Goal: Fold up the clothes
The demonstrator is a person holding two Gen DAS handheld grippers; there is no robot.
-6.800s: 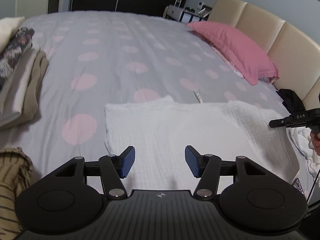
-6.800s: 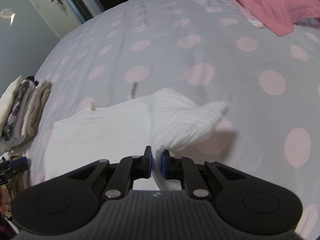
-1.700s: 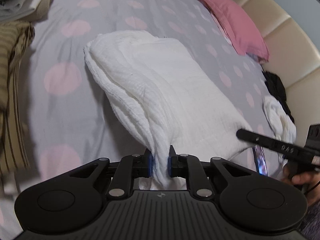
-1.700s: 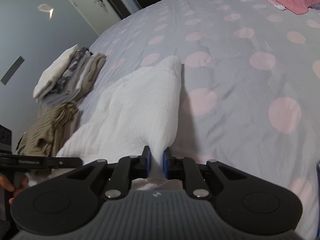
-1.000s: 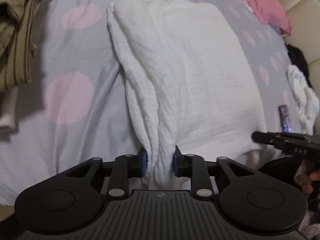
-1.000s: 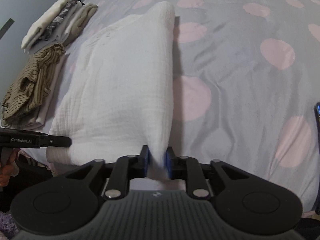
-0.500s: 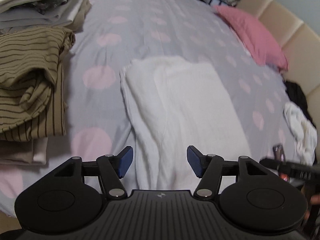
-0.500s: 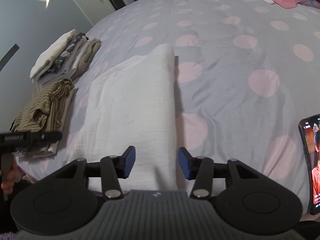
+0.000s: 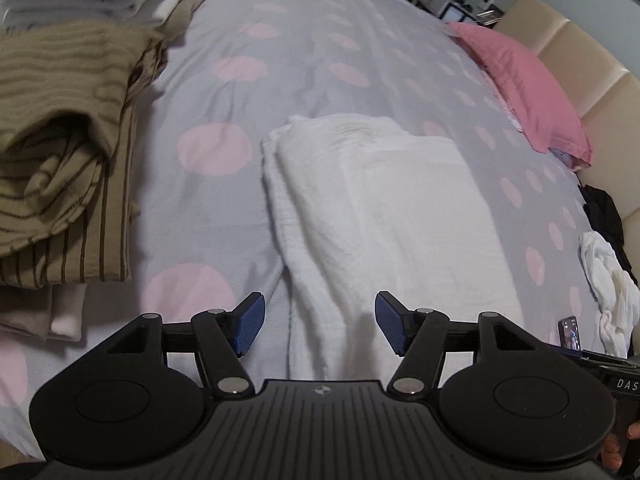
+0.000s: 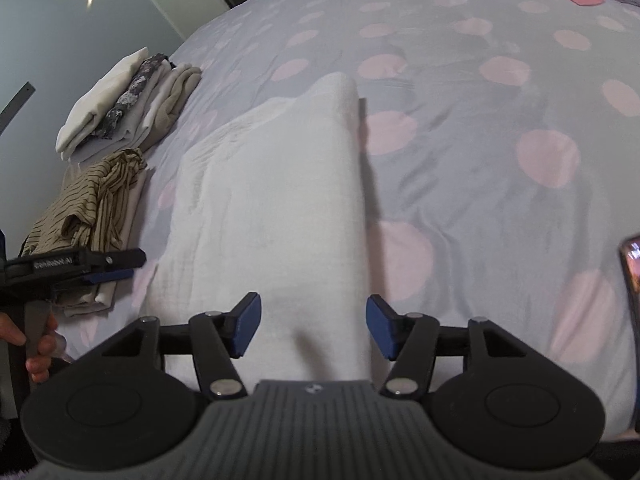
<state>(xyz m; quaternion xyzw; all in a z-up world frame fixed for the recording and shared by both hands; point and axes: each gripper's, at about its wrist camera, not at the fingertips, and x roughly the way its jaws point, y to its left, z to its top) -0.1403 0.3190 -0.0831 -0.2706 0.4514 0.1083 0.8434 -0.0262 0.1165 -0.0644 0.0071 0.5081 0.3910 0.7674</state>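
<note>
Striped clothes [image 9: 60, 168]: heaped at the left edge of the bed [image 9: 320, 52].
Left gripper [image 9: 319, 326]: jaws apart, gripping nothing.
White garment [image 9: 384, 216]: folded, lying mid-bed under both grippers.
Right gripper [image 10: 313, 327]: jaws still spreading, pads off the cloth.

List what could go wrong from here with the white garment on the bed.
1. The white garment lies free while the right gripper is opening over it; its bunched left edge may slump and spoil the fold.
2. The left gripper, open, hangs just above the near end and could snag it.
3. The phone lies close on the bedspread; a wide sweep might knock it.
</note>
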